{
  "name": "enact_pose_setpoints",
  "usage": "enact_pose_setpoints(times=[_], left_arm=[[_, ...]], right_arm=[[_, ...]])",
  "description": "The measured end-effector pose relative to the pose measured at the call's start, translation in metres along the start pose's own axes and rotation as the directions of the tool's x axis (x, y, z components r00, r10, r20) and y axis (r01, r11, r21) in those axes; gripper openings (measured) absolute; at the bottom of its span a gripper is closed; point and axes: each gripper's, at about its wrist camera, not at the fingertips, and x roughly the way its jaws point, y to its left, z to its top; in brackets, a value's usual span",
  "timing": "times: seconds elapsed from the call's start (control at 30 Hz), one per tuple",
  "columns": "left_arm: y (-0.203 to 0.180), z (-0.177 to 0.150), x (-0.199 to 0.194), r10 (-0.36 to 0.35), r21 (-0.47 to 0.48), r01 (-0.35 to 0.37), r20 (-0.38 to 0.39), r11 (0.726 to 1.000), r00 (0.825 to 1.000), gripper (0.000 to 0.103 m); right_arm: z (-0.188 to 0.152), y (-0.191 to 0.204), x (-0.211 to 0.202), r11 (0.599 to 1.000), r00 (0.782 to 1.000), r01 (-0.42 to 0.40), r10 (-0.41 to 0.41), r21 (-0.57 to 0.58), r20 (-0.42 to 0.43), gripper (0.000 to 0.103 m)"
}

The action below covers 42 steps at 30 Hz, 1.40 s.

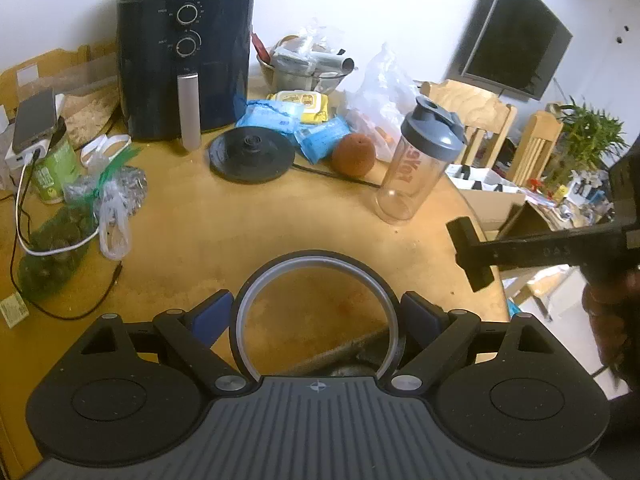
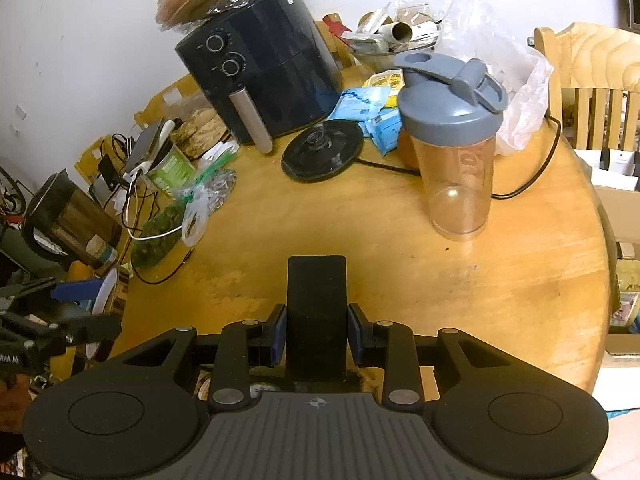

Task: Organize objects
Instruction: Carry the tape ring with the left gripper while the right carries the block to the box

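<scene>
In the left wrist view, the left gripper [image 1: 316, 314] stands wide, its blue pads pressed on either side of a round clear kettle [image 1: 316, 280] with a grey rim. Ahead on the worn wooden table [image 1: 224, 220] lies the flat black disc base [image 1: 252, 158], and right of it stands a translucent shaker bottle [image 1: 424, 160].

In the right wrist view, the right gripper [image 2: 317, 334] is narrowed onto a matte black rectangular handle [image 2: 317, 316], which juts forward between the pads. The disc base [image 2: 322, 156] lies ahead, in front of the glossy dark air fryer [image 2: 260, 64].

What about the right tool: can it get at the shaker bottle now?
Probably not yet. The table before the shaker bottle is bare, but the right tool is shut on a black block.
</scene>
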Motion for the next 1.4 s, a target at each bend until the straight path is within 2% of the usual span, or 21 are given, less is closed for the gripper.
enact_pose_setpoints(times=[0.3,0.73,0.83,1.03,1.17,1.4], left_arm=[[0.004,-0.033,-0.006,-0.048,-0.042,0.047,-0.016,0.998,0.999,0.091],[-0.001,-0.067,-0.009,-0.071,-0.038,0.069,-0.041,0.997,0.997,0.091],[-0.004,-0.067,-0.011,-0.070,-0.031,0.069,-0.035,0.997,0.997,0.091],[-0.016,-0.052,-0.016,-0.116,-0.045,0.116,0.005,0.992,0.993,0.092],[-0.024,-0.047,-0.015,-0.081,-0.090,0.081,0.003,0.993,0.997,0.094],[-0.036,-0.041,-0.011,-0.054,-0.106,0.053,-0.009,0.993,0.999,0.098]], right_arm=[[-0.025,0.029,-0.006,0.999,0.999,0.033,-0.033,-0.016,-0.033,0.034],[-0.057,0.055,-0.014,0.997,0.994,0.060,-0.064,-0.043,-0.087,0.034],[-0.059,0.055,-0.015,0.998,0.995,0.054,-0.058,-0.044,-0.086,0.034],[-0.054,0.050,-0.015,0.999,0.997,0.023,-0.026,-0.041,-0.072,0.034],[-0.051,0.045,-0.014,0.999,0.997,0.000,-0.004,-0.046,-0.073,0.034],[-0.045,0.025,-0.019,0.999,0.998,-0.023,0.021,-0.035,-0.060,0.034]])
